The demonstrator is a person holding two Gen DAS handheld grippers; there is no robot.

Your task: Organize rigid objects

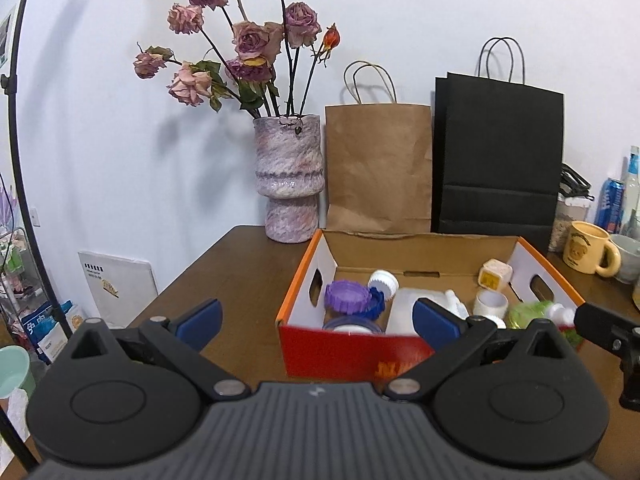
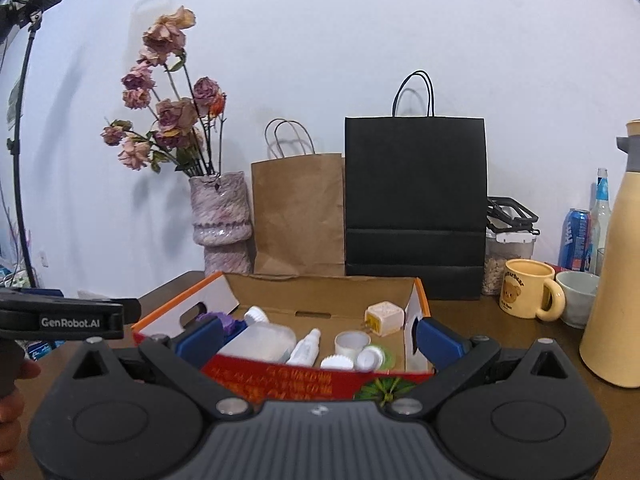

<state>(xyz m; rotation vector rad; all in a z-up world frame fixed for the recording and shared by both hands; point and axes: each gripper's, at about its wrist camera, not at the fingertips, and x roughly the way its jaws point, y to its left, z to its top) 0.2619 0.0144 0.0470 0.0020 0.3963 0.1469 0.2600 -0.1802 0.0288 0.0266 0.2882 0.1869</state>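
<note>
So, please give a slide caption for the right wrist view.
Open right gripper facing an orange-edged cardboard box of small plastic containers on the brown wooden table.

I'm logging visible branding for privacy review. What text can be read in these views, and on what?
"GenRobot.AI": side of the left gripper, seen from the right wrist.
Yellow mug: curved word above a bear, too blurred to read.
Box front: yellow characters, unreadable.
Blue can: lettering unreadable.
</note>
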